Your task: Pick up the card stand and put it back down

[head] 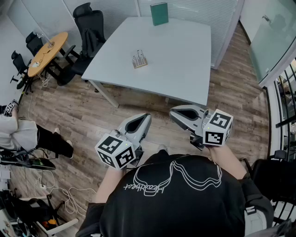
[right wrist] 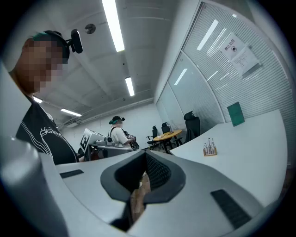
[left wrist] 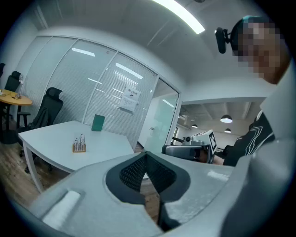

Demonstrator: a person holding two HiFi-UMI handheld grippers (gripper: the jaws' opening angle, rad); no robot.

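One card stand (head: 139, 59) beyond hand-held grippers (head: 146, 116) (head: 172, 112).

Wood floor (head: 118, 113), white table (head: 185, 51), glass walls (head: 274, 39)

Most of the surface (head: 180, 55) is bare. Only the card stand (head: 139, 59), left of the middle, and a green board (head: 159, 13) upright at the far edge stand on it, well apart. There is open room all round the stand. A black chair (head: 91, 28) crowds the far left corner, and the wall (head: 225, 32) runs just beside the right edge. Clear wood floor (head: 138, 99) lies between the near edge and the left gripper (head: 147, 116) and right gripper (head: 172, 112).
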